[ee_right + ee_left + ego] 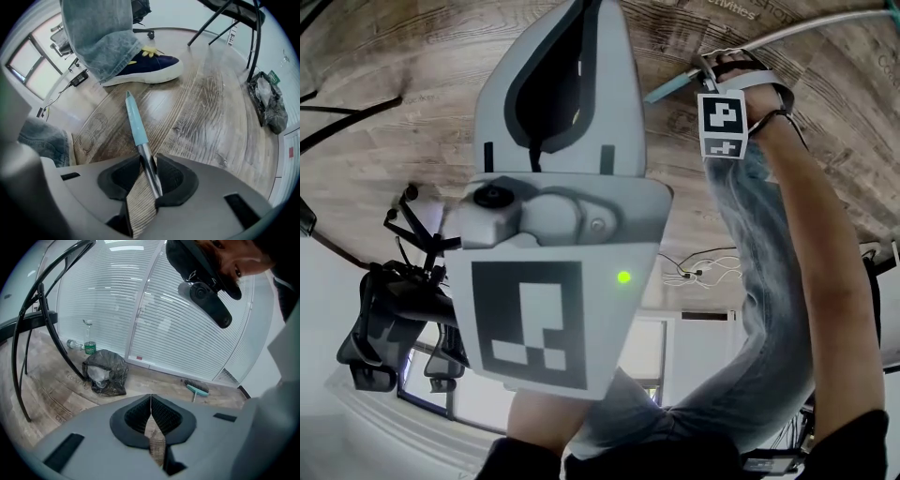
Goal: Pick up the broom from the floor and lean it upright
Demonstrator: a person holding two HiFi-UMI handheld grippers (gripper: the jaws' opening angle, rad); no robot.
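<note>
The wooden floor (211, 117) lies open to the right of the broom's handle and runs as far as a black rubbish bag (267, 101) by the wall. At the handle's far end the person's shoe (145, 68) stands close, so there is less room on that side. In the left gripper view, white blinds (178, 324) close off the far edge of the floor, and a curved black frame (28, 333) stands at the left.

The left gripper (151, 401) has its jaws pressed together with nothing between them, and it is held up off the floor. The right gripper (147, 171) points steeply down with its jaws apart around the handle. The shaft rests against one pad, and bare floor shows between it and the other pad.

The broom (136, 126) lies flat on the floor. Its shaft is shiny metal with a pale teal sleeve over the end nearest the shoe. The teal head with dark bristles (199, 387) lies close to the foot of the blinds.
</note>
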